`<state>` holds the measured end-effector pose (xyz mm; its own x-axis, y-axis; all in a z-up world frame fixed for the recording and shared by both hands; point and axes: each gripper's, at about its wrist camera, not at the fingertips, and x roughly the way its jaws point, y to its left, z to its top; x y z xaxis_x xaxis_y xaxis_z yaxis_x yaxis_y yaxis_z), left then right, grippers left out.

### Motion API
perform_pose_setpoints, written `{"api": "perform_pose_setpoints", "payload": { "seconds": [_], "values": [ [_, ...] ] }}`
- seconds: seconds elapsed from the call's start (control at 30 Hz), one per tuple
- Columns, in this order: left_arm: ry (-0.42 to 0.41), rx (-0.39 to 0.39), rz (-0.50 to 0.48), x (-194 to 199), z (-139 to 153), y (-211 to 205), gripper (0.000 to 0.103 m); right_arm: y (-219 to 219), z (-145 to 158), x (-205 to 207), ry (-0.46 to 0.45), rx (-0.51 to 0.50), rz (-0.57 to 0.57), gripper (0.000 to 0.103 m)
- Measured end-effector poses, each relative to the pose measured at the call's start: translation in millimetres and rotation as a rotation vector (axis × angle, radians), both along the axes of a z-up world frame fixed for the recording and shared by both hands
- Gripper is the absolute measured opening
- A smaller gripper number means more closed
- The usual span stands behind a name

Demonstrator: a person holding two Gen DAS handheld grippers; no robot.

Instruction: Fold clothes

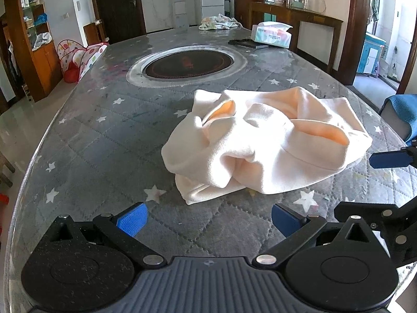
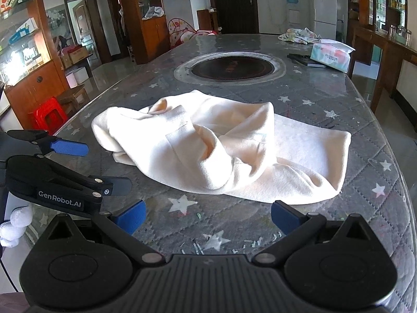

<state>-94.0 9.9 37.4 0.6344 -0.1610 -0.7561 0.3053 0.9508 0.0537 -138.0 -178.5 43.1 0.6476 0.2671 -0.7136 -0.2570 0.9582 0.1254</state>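
A cream garment with a peach inside (image 1: 263, 143) lies crumpled on the grey star-patterned table (image 1: 104, 140); it also shows in the right wrist view (image 2: 221, 146). My left gripper (image 1: 208, 220) is open and empty, just short of the garment's near edge. My right gripper (image 2: 208, 219) is open and empty, also just short of the garment. The right gripper's blue finger (image 1: 388, 157) shows at the right edge of the left wrist view. The left gripper's blue finger (image 2: 69, 147) shows at the left of the right wrist view.
A round black cooktop (image 1: 186, 64) is set into the table beyond the garment. A tissue box (image 1: 272, 35), a dark flat object (image 1: 243, 42) and another heap of cloth (image 1: 219, 22) sit at the far end. A red stool (image 2: 48, 116) stands left of the table.
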Motion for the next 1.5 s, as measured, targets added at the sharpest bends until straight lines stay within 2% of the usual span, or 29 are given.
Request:
{"api": "perform_pose_setpoints", "payload": {
  "seconds": [0.4,0.53,0.73,0.9,0.97,1.13,1.2,1.27,1.3,1.37,1.47,1.5],
  "values": [
    [-0.001,-0.016,-0.008,5,11,8,0.103,-5,9,12,-0.02,0.021,0.017,0.103],
    [-0.01,-0.044,-0.015,7,25,17,0.103,-10,20,21,-0.041,0.045,0.035,0.103],
    [-0.072,-0.088,-0.023,17,53,32,0.103,-20,41,56,-0.092,0.036,0.039,0.1],
    [-0.117,-0.083,0.001,42,60,41,0.099,-23,36,109,-0.069,-0.005,0.019,0.087],
    [-0.12,-0.08,0.013,55,60,43,0.092,-24,31,128,-0.047,-0.01,0.014,0.083],
    [-0.051,-0.129,0.035,90,46,47,0.07,-23,11,171,0.031,0.004,0.028,0.07],
    [-0.023,-0.153,0.034,102,40,47,0.063,-24,2,182,0.071,0.021,0.035,0.058],
    [0.0,-0.173,0.019,109,34,44,0.059,-24,-5,186,0.102,0.037,0.048,0.051],
    [0.012,-0.18,0.011,112,31,42,0.059,-24,-6,185,0.108,0.037,0.054,0.039],
    [0.034,-0.196,-0.006,119,26,39,0.056,-24,-8,181,0.117,0.035,0.065,0.023],
    [0.058,-0.202,-0.033,122,20,35,0.037,-27,-2,163,0.087,0.009,0.065,0.006],
    [0.065,-0.202,-0.042,122,18,33,0.029,-29,3,156,0.071,0.001,0.063,0.004]
  ]
}}
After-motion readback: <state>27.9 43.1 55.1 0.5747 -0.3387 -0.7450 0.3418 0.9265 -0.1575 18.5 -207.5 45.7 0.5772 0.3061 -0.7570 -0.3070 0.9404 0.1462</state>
